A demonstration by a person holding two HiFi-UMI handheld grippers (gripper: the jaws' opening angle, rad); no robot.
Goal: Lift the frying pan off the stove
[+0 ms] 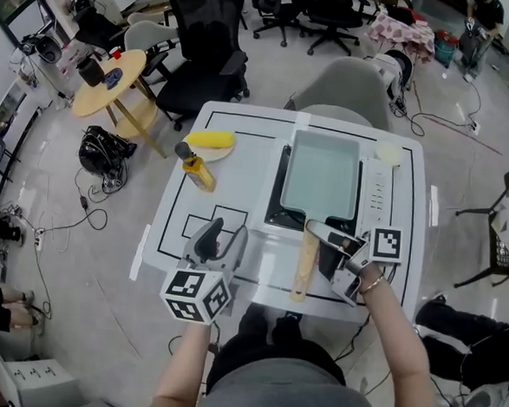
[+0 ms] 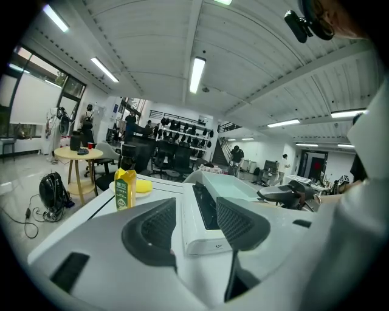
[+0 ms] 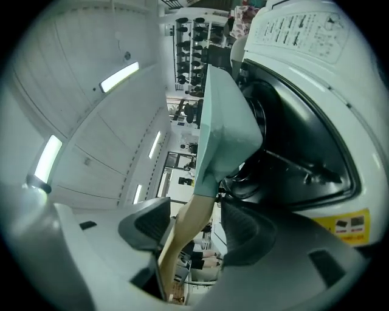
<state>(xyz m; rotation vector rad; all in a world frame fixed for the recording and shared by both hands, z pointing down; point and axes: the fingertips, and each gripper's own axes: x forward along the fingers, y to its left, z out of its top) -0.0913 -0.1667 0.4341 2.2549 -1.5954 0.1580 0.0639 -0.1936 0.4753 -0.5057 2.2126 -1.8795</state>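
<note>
White counter (image 1: 248, 176) fills the middle of the head view. On its right half stands the stove (image 1: 376, 198), and the pale green frying pan (image 1: 323, 173) sits squarely on it, not yet lifted. The pan's wooden handle (image 1: 303, 267) sticks out off the stove toward the person, so its long axis runs from the pan straight back to the near edge of the counter.

The right gripper (image 3: 193, 228) is the nearer one by far. It is rolled onto its side, and the handle passes lengthwise between its jaws. The jaws stand wide apart, one pad just beside the wood and the other clear of it (no squeeze yet). The coming move, I judge, is simply to close on the handle and raise it.

The left gripper (image 2: 196, 222) hovers over bare counter well to the left of the handle, jaws apart with nothing between them.

From the head view alone the right gripper merely overlaps the handle. Only the right gripper view shows the wood actually lying inside the gap. The left gripper view adds a side look at the pan resting level on the stove.
</note>
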